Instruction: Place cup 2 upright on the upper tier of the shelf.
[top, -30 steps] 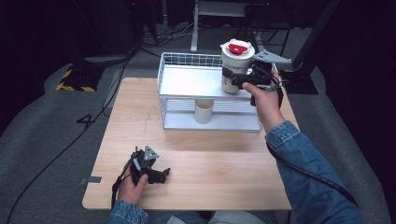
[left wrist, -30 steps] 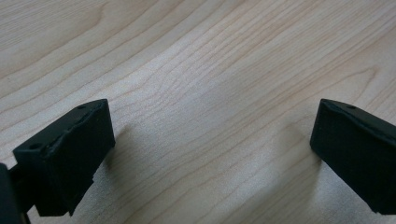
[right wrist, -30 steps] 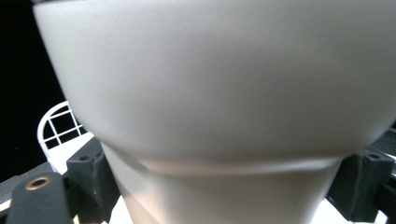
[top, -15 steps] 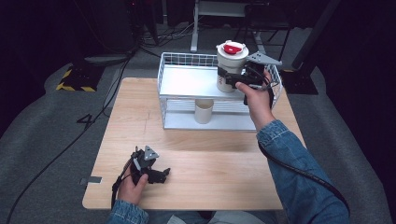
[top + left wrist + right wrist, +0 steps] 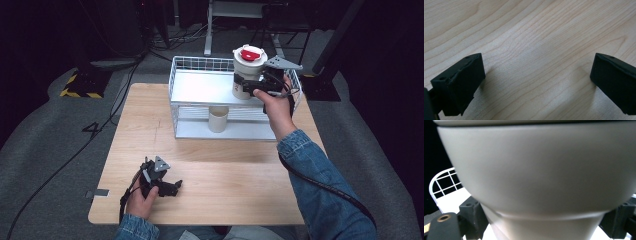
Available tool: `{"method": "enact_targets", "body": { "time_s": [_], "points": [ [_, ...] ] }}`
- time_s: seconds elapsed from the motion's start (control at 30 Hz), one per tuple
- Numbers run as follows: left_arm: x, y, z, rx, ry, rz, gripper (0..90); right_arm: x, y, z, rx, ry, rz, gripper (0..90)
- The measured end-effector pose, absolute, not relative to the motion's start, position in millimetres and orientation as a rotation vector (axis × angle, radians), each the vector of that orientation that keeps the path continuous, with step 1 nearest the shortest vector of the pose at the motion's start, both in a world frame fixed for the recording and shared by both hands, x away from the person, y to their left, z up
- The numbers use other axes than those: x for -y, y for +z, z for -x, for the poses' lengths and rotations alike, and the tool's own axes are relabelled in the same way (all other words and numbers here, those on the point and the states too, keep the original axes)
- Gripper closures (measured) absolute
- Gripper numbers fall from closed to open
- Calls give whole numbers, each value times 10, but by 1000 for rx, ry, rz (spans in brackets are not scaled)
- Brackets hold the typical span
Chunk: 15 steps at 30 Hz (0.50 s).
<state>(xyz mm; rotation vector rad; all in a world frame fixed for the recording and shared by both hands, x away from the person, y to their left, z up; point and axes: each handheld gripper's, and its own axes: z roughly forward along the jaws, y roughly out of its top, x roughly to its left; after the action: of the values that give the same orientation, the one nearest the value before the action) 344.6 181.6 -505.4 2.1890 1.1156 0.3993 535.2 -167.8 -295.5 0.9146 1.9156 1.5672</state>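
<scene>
Pale wood carries everything in the high view: on the bench stands a white wire rack with two tiers, pushed to the far edge so the near half stays free for your hands. Your right tool pinches the cream cup low on its body, over the right end of the rack's upper shelf. The grip sits under the wider upper part, which probably lets that shoulder rest against the jaws and keeps the cup upright. A white lid with a red piece on top closes the cup. Whether its base already touches the shelf is hard to judge from here. A second, smaller cream cup stands on the lower tier, well apart from your hand. Your left tool lies on the near-left bench under your left hand, out of the way.

In the left gripper view, the jaws are spread wide with bare wood grain between them and nothing in reach.

In the right gripper view, the cream cup looms close, its step narrowing to the lower section exactly where your two jaws press in from either side. White rack wire shows at the left.

No brand, label or readable writing appears on either cup, the lid or the rack.
</scene>
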Motion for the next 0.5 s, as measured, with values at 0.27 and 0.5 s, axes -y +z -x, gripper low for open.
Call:
{"method": "enact_targets", "body": {
  "time_s": [0.27,0.5],
  "points": [
    [-1816,-5054,-3446,-1115,400,-2189,2,1669,-2936,-5357,-1928,1558,-939,130],
    [-1815,-5054,-3446,-1116,400,-2189,2,1693,-2915,-5370,-1974,1521,-906,42]
  ]
}}
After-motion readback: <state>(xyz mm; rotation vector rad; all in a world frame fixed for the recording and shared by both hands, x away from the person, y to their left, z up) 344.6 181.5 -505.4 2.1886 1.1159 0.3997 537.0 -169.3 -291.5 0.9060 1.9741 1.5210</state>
